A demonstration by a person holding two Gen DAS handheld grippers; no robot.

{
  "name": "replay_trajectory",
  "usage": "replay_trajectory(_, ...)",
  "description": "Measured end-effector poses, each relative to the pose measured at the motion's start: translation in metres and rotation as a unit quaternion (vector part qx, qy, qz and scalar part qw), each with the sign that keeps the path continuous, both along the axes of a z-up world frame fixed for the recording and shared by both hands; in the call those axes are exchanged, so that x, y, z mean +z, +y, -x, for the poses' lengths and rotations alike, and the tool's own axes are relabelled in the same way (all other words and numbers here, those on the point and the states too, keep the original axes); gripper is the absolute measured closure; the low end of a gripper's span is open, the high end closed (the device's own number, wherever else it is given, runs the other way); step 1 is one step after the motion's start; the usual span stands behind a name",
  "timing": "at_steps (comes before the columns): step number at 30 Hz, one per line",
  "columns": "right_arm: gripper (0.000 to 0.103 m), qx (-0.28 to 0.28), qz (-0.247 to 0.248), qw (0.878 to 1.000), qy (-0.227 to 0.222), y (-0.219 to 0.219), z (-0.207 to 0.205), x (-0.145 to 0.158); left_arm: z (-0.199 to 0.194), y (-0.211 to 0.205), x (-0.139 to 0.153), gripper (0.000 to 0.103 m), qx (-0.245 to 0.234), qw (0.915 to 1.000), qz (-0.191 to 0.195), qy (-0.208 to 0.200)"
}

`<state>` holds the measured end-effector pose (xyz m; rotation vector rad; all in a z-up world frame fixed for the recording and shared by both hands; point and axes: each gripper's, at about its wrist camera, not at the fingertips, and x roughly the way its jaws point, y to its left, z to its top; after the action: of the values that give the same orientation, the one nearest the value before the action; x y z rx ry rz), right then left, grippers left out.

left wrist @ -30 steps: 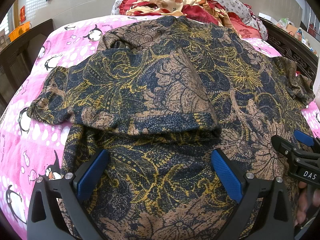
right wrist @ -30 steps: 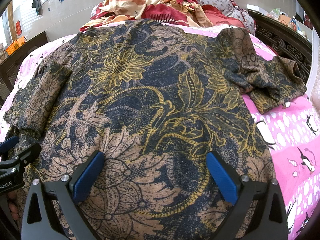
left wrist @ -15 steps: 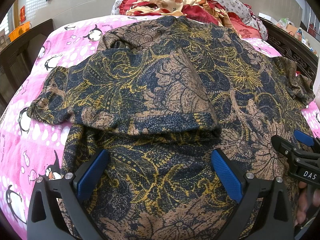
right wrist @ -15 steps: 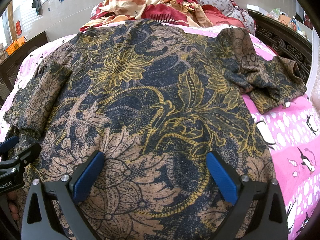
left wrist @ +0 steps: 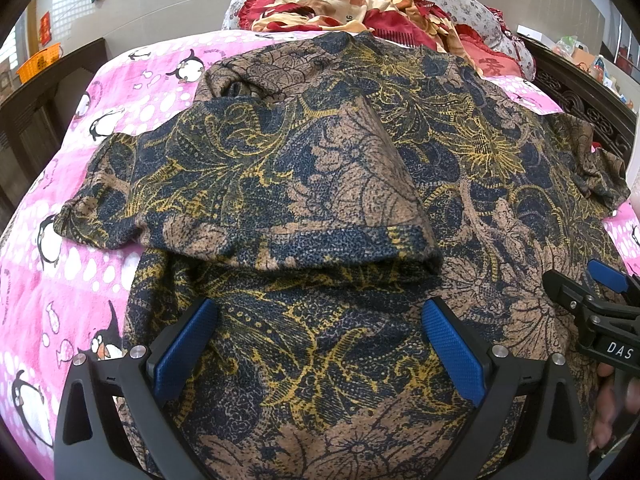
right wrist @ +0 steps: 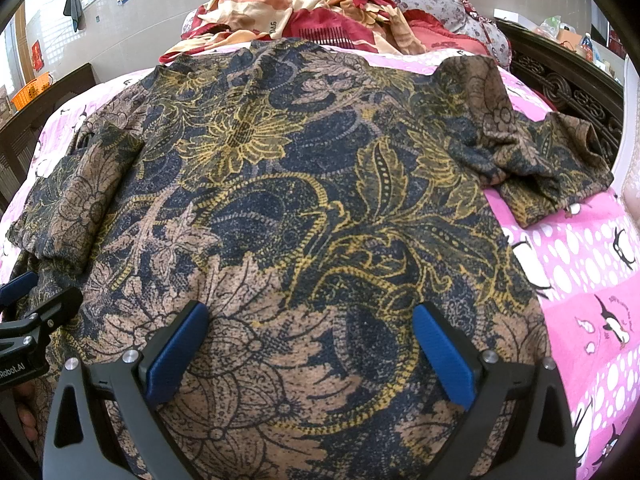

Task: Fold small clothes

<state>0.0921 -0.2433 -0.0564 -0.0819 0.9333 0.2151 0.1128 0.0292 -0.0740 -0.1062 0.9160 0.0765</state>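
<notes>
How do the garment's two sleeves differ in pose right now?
The left sleeve is folded inward, lying across the body of the garment with its cuff toward the middle. The right sleeve is not yet folded: it sticks out sideways onto the pink penguin sheet. The left sleeve lies fairly flat; the right sleeve is bunched and creased. Both share the same navy, brown and yellow floral print.

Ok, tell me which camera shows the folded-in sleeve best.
Left wrist view: the folded sleeve lies across the shirt's middle, cuff edge fully visible. The right wrist view shows it only at its left edge, foreshortened.
</notes>
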Motion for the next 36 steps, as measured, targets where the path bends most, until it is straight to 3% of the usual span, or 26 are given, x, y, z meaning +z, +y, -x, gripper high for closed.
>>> replay_trajectory(14, 0.000, 0.000, 0.000, 1.000, 0.000, -0.0001, 0.0002, 0.0003, -0.0006, 0.0000, 0.0001, 0.016, 0.000, 1.0000, -0.001, 0.000)
replay_trajectory(28, 0.000, 0.000, 0.000, 1.000, 0.000, -0.0001, 0.0005, 0.0004, -0.0001, -0.0081, 0.0008, 0.016, 0.001, 0.9997, -0.026, 0.000)
replay_trajectory(36, 0.000, 0.000, 0.000, 1.000, 0.000, 0.0000, 0.0002, 0.0001, 0.0006, -0.0031, -0.0003, 0.016, 0.001, 1.0000, -0.005, -0.002)
